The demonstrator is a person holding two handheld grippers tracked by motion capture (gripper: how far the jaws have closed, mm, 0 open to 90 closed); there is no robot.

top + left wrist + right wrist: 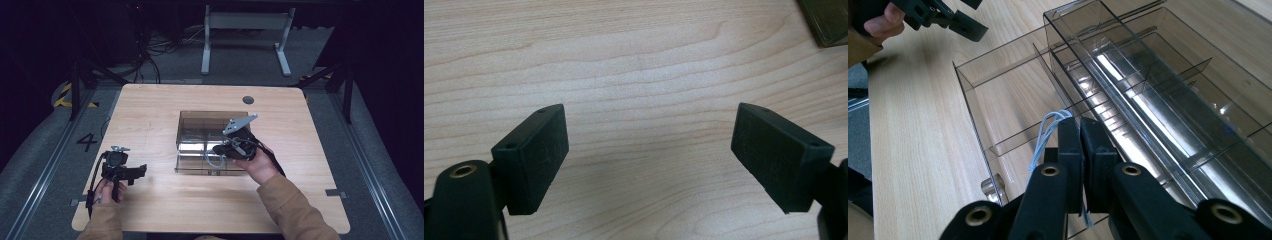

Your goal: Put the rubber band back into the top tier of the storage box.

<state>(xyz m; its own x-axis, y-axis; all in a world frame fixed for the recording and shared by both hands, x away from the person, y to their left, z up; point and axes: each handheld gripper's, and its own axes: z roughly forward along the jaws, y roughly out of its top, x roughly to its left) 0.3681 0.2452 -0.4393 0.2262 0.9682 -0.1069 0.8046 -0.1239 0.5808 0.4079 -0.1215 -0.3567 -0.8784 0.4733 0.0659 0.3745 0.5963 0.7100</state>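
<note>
Jaws of right gripper (pixel 1081 131) pinching thin cord (pixel 1044 134), over drawer (pixel 973 102)

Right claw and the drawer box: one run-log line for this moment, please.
right claw: shut on white cord, over open clear drawer | left claw: open, holding nothing, above bare table

Item: thin white cord (pixel 1048 131), looped, pinched between the closed pads of the right hand-held gripper (pixel 1081 131). The loop stands up past the pad tips; a short end hangs below them. It sits over the pulled-out front drawer of the clear smoked-plastic organizer box (pixel 998 70), near that drawer's front wall.
</note>
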